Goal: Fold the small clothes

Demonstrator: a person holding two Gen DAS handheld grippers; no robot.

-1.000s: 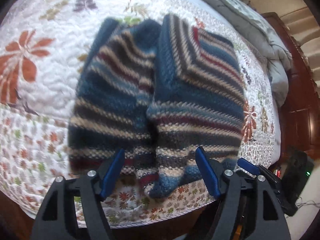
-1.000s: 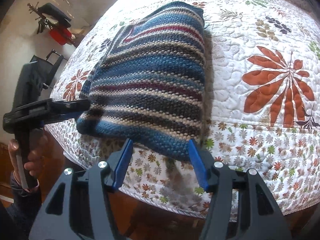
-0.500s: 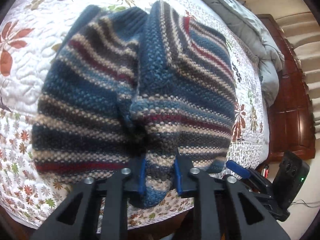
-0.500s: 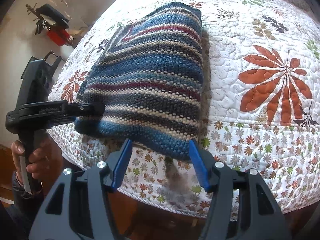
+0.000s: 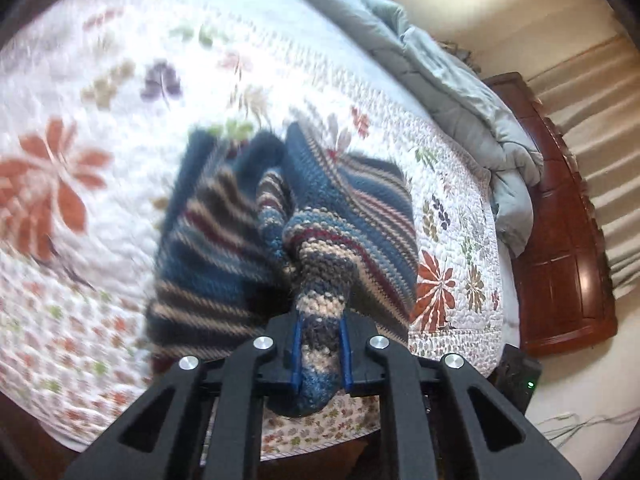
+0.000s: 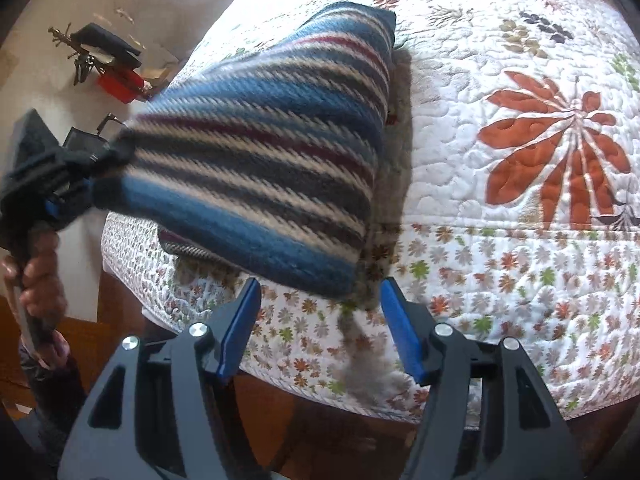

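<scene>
Striped knit sweater [image 5: 320, 240] — blue, tan, maroon — corner lifted off quilt [image 5: 120, 80]

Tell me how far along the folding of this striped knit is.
Done: the striped knit already lies doubled on the quilt. In hand: the left gripper is shut on its near corner, which is raised off the bed; the right gripper is opening its jaws beside the other near corner, pressing on nothing. Left: carrying the near edge over and flattening the piece.

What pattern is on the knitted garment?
Blue, cream, grey and dark red stripes on the knitted garment; clearest in the right wrist view.
</scene>
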